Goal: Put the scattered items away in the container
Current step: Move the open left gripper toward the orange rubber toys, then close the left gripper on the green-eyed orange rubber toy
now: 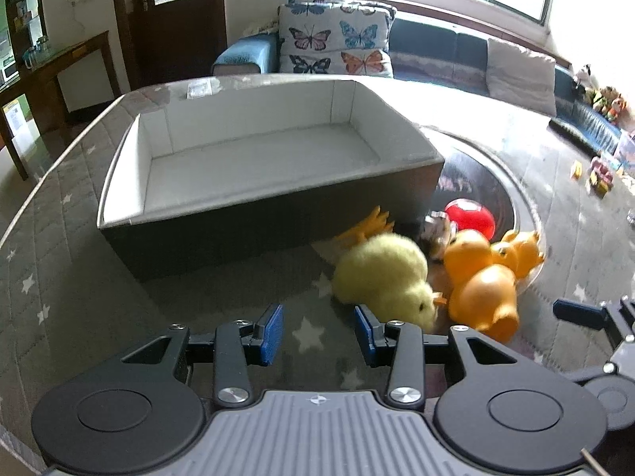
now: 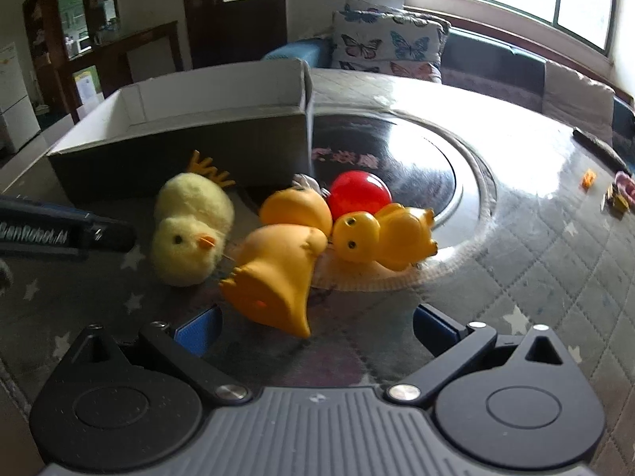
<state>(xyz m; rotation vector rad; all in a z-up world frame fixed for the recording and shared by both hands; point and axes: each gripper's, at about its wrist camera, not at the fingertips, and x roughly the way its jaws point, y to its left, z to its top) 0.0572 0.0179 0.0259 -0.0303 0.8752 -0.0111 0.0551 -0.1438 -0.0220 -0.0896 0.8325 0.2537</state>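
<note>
The open cardboard box (image 1: 254, 150), dark outside and white inside, sits in the upper middle of the left wrist view and the upper left of the right wrist view, with nothing visible in it. Just in front of its near right corner the toys lie in a cluster on the glass-topped table (image 1: 79, 238): a fluffy yellow plush chick (image 2: 190, 226) on its side, its orange feet (image 2: 210, 172) against the box wall; beside it an orange rubber duck (image 2: 278, 273) tipped over with its base toward the camera; a second, smaller yellow-orange duck (image 2: 385, 238) touching it on the right; and a red ball (image 2: 359, 194) behind them, next to a small grey-white item too blurred to identify. The ducks rest partly on the rim of a round inset plate (image 2: 456, 198) in the tabletop. The left gripper (image 1: 319, 327) hovers low at the bottom of its frame, jaws spread apart and holding nothing, its right blue pad (image 1: 363, 327) just beside the chick. The right gripper (image 2: 317, 327) is likewise spread wide and unloaded, the tipped duck lying between and just ahead of its fingers. A butterfly-print cushion (image 1: 333, 39) leans on the sofa under the window beyond.
</note>
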